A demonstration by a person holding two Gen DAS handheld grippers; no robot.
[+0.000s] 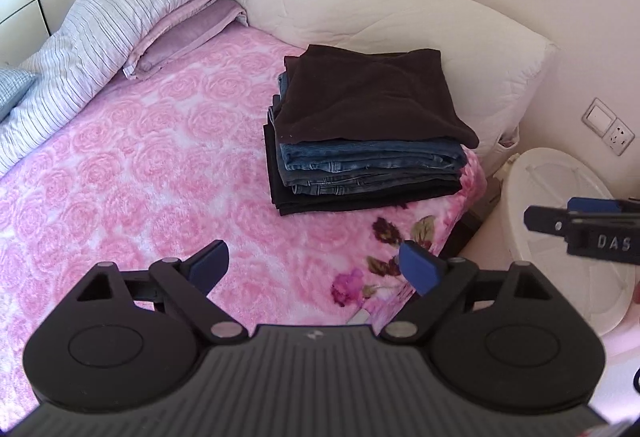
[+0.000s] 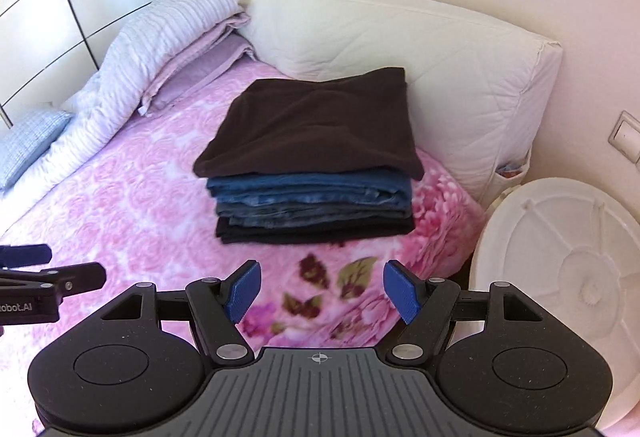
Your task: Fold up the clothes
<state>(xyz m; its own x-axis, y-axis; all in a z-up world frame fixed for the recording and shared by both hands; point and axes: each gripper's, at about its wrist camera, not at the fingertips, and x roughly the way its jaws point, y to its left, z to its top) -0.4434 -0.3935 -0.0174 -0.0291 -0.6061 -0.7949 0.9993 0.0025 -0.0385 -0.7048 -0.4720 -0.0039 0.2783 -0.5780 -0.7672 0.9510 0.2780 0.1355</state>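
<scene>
Left wrist view is showing me my left gripper [image 1: 314,267] spread wide and empty above the pink blanket [image 1: 120,197]; my right gripper [image 2: 322,291] is also gaping, holding nothing. The folded stack [image 2: 312,165] is sitting near the bed's headboard corner, brown piece [image 2: 316,121] on top. I'm judging this fold finished, so I'm keeping both tools clear of the pile while looking for another garment.

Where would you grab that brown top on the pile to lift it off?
By the brown top's near edge, coming from the front. It overhangs the jeans below, so one finger can slip under and one over. Probably one tool at each near corner, to keep it folded.
</scene>
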